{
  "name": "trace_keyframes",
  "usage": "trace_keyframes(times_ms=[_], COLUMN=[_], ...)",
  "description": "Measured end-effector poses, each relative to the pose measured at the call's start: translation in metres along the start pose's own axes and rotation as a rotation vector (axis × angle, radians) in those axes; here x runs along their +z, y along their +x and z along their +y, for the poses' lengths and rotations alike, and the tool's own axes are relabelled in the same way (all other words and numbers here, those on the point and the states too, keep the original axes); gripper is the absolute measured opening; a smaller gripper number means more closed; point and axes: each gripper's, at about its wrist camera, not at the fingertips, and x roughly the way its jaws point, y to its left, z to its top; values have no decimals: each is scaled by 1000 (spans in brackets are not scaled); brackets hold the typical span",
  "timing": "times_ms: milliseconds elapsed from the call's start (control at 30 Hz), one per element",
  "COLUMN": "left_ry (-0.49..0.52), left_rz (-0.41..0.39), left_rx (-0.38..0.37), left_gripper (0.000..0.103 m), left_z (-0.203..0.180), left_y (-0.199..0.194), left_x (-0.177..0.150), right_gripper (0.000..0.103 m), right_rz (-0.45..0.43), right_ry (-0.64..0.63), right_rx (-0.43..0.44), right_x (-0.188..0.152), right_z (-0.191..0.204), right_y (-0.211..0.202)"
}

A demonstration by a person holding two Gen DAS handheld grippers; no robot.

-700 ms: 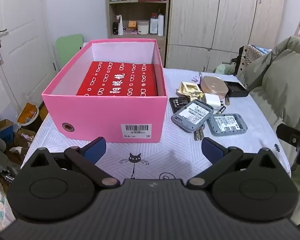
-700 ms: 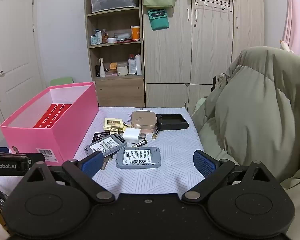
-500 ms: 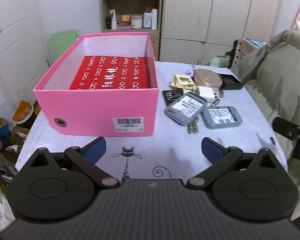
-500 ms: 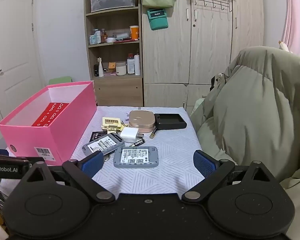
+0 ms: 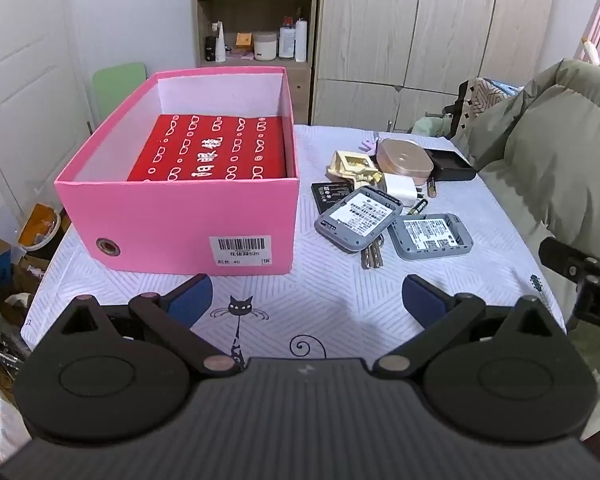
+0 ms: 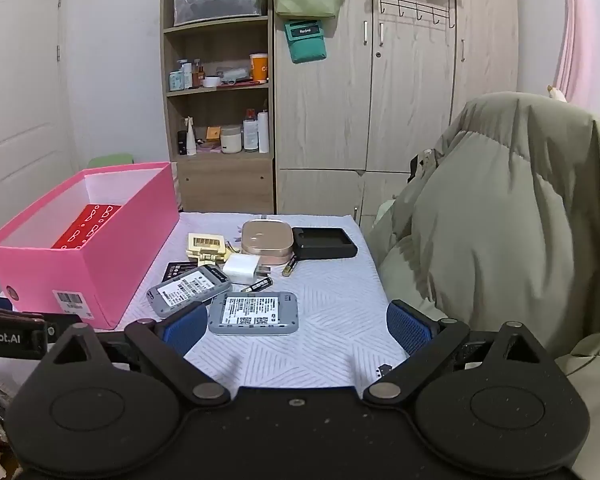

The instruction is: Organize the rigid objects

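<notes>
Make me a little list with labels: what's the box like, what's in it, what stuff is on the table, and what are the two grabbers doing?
box: pink box, no lid, on the table's left side
inside box: red patterned packet
table: white patterned cloth
loose things: two grey gadgets, white charger, gold case, black tray, keys
left gripper: open, empty
right gripper: open, empty, near a grey gadget
</notes>
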Motion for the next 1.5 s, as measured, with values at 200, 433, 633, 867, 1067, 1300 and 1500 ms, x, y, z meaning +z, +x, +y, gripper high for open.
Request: trace_keyframes(times_ms=[200,433,633,867,1067,1300,1500], left_ry=[14,22,29,-4,-19,-16,-20], left_rz=[-45,-75,-105,-113,-102,-94,-89], left_rx=[4,53,80,77,77,77,76], left_gripper=[103,103,103,103,103,103,103], left_z=[-4,-4,-3,3,4,4,5], left_y=[-6,-5,-4,-3,1,2,2], left_x=[-1,-3,-7,-10,-10,-11,-12], right_gripper=[98,98,98,98,98,98,98], right_rz=[-14,-35,-56,-43,-43,-45,-39], right_ry=[-19,-41,-44,51,34,33,29], right_rx=[2,1,4,41,28,25,22], right_x=[-1,-2,-3,-5,-7,-6,-6], right_z=[2,5,6,-1,3,2,2], right_y=[-2,-4,-4,1,3,5,7])
